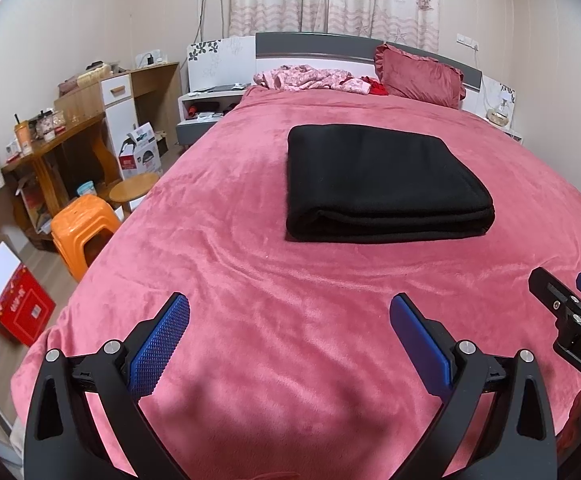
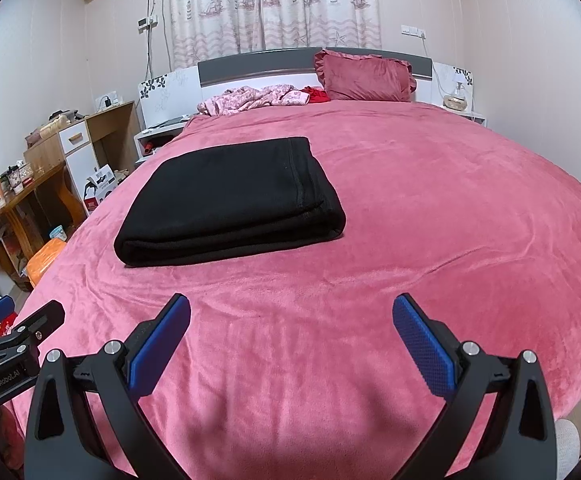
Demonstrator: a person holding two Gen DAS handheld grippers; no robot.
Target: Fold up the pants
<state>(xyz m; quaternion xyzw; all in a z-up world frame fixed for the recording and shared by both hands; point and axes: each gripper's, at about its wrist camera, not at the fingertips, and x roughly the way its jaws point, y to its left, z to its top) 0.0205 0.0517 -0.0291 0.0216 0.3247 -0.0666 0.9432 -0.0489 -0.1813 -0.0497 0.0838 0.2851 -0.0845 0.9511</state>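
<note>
The black pants (image 1: 382, 182) lie folded into a flat rectangle on the pink bed cover (image 1: 250, 280); they also show in the right wrist view (image 2: 230, 200). My left gripper (image 1: 290, 312) is open and empty, held above the cover well in front of the pants. My right gripper (image 2: 290, 312) is open and empty, also in front of the pants and to their right. The right gripper shows at the right edge of the left wrist view (image 1: 570, 304). The left gripper shows at the left edge of the right wrist view (image 2: 14, 320).
A red pillow (image 1: 420, 76) and crumpled pink clothes (image 1: 310, 78) lie at the headboard. Left of the bed stand an orange stool (image 1: 84, 228), a round wooden stool (image 1: 132, 188), a cluttered wooden desk (image 1: 62, 140) and a red box (image 1: 18, 304).
</note>
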